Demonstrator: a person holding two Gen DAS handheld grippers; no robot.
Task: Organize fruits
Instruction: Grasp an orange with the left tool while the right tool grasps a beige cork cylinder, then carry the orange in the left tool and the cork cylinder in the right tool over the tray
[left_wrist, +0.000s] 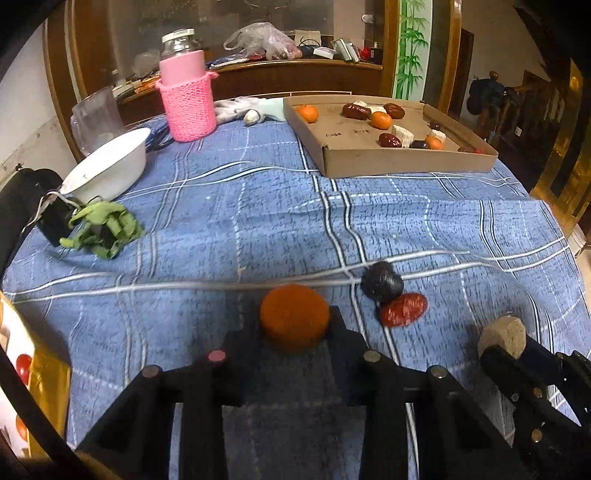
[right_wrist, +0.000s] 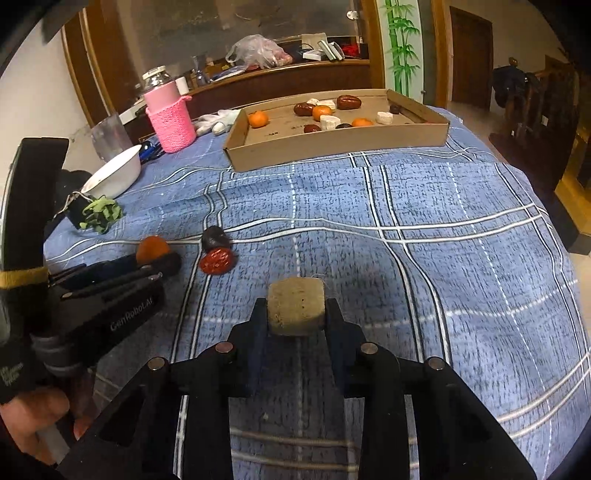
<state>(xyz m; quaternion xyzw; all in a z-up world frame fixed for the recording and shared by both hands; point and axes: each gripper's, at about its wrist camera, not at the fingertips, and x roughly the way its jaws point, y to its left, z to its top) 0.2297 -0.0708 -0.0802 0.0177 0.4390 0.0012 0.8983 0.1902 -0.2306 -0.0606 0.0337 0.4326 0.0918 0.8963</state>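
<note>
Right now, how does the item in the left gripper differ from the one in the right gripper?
The left gripper holds a round, bright tangerine; the right gripper holds a blocky, pale tan chunk. The tangerine's skin looks smooth and domed, while the tan chunk has flat, matte, speckled faces. The tangerine looks wider between its fingers than the chunk does. Both are pinched just above the blue checked cloth.

Matt woven tablecloth; plain cardboard tray.
</note>
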